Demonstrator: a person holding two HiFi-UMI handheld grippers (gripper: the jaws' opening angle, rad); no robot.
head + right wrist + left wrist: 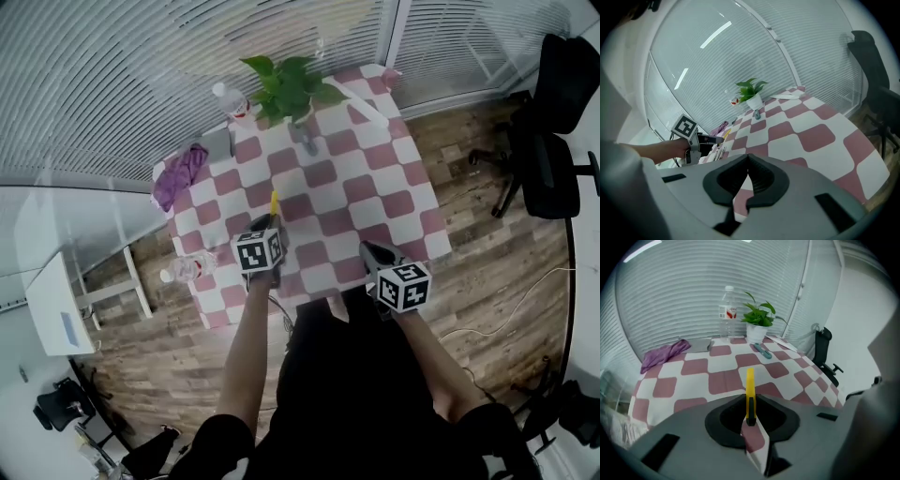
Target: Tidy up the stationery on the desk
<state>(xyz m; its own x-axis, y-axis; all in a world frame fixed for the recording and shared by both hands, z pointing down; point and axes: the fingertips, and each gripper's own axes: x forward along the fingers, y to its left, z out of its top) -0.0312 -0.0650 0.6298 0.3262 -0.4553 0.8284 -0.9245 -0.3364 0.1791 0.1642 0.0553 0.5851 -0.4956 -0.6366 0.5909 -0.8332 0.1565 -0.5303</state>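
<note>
A yellow pen-like stick with a black lower part (750, 385) stands up between the jaws of my left gripper (750, 420), which is shut on it. In the head view this gripper (272, 225) hovers over the near-left part of the checkered table (375, 178), with the yellow stick (274, 203) pointing away from me. A teal-grey stationery item (305, 141) lies by the plant; the left gripper view shows it too (763, 351). My right gripper (371, 249) is at the table's front edge, shut with nothing in it (748, 159).
A potted plant (286, 86), a water bottle (230, 98), a grey pouch (217, 142) and a purple cloth (178, 173) stand along the far and left side. White paper (787, 96) lies at the far right corner. Another bottle (187, 269) lies off the left edge. An office chair (548, 141) stands right.
</note>
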